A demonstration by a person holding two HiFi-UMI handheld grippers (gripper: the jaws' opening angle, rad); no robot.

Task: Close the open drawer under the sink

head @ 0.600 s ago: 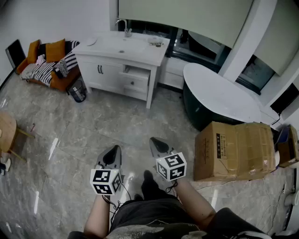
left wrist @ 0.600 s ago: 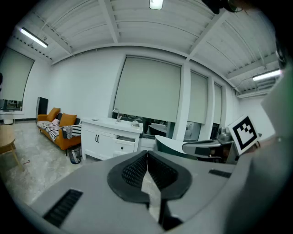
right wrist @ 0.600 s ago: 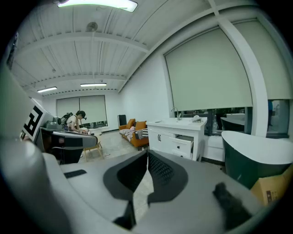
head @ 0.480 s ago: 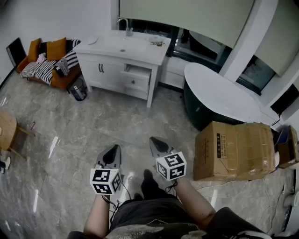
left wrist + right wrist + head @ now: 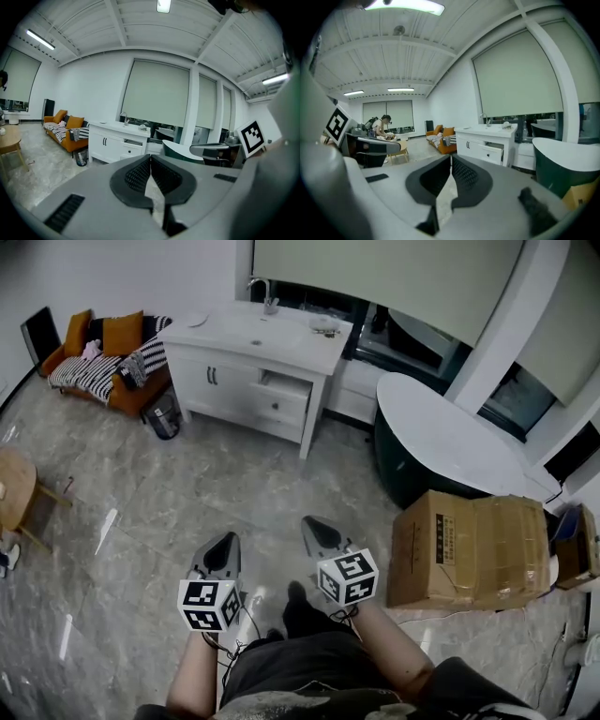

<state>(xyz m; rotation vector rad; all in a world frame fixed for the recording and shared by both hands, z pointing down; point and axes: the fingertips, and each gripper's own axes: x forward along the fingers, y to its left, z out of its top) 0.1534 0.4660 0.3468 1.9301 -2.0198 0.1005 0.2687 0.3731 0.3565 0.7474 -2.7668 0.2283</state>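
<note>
2 empty pairs of jaws, pressed together: left gripper (image 5: 223, 544), right gripper (image 5: 315, 526). We should walk closer, then push the drawer (image 5: 284, 401) front squarely.

Honestly, there's not much for you to read here. The only real lettering is a block of black print (image 5: 441, 538) on the side of the cardboard box (image 5: 487, 540) off to your right. It's a few stacked lines running sideways, and it's way too small to make out even 1 word. The marker cube (image 5: 210, 604) on your left gripper (image 5: 228, 540) and the one on your right gripper (image 5: 309, 523) show black-and-white square patterns, just blocky shapes with no letters or digits. You catch those patterns again in both gripper views, same deal. So 0 legible text overall.
</note>
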